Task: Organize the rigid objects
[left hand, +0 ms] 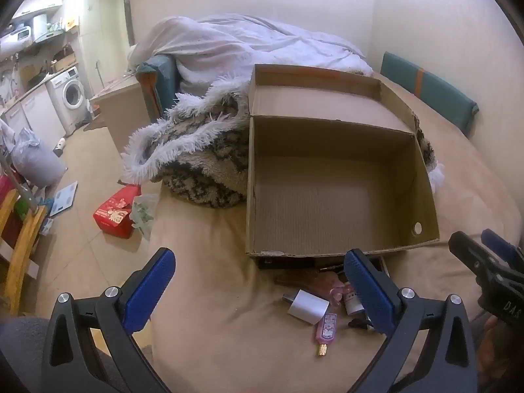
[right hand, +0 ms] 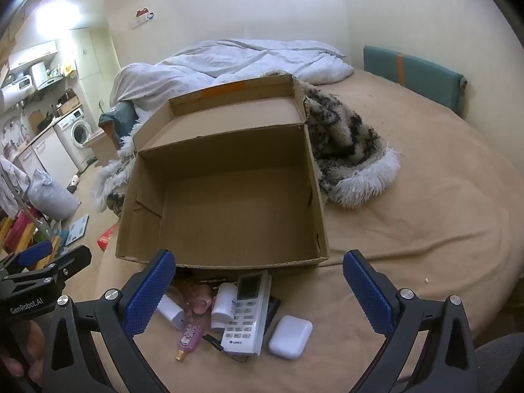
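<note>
The cardboard box is plain brown, with an orange strip along its far flap. It sits on a tan bedsheet. Behind lies a fuzzy blanket — cream mottled with black, fringed in white — and a pale white duvet. The remote is white with grey buttons; the small bottle pink, gold-capped; the earbud case white. Gripper pads are blue on black.

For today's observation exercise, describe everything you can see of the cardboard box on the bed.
The cardboard box is plain brown corrugated card, open and empty, standing upright on the tan bedsheet. Its lid is folded back, with an orange strip on its far edge. One side wall has a round hole. A fluffy blanket lies behind it, and small items lie just before its near wall.
</note>
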Demonstrator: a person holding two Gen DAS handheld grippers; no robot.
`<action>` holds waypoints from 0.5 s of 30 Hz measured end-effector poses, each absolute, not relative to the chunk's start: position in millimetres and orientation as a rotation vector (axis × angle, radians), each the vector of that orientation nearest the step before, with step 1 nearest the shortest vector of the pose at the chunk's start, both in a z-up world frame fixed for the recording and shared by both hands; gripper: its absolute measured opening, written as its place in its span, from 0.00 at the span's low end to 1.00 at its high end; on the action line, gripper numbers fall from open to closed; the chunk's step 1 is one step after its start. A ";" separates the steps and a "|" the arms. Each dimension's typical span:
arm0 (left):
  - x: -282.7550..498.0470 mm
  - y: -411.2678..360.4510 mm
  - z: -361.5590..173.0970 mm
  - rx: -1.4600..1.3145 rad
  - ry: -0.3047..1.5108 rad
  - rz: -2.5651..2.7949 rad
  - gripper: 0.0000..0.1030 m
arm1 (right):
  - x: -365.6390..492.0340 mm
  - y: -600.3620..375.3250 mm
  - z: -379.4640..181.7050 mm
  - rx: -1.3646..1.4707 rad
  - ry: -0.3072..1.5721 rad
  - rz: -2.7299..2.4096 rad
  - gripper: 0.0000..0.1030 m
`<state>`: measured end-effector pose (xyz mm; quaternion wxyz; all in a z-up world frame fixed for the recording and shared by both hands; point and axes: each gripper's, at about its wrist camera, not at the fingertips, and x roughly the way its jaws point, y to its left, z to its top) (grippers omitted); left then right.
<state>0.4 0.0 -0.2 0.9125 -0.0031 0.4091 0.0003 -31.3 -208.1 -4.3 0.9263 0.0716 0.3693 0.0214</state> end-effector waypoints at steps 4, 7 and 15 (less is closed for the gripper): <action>1.7 -0.5 -1.2 0.002 0.838 0.003 1.00 | -30.9 -208.8 -4.8 0.147 0.759 0.044 1.00; 1.3 -0.6 -1.4 0.000 0.831 0.004 1.00 | -31.3 -207.6 -4.6 0.145 0.757 0.046 1.00; 0.4 0.0 0.0 0.002 0.830 0.005 1.00 | -31.6 -208.7 -4.5 0.164 0.760 0.048 1.00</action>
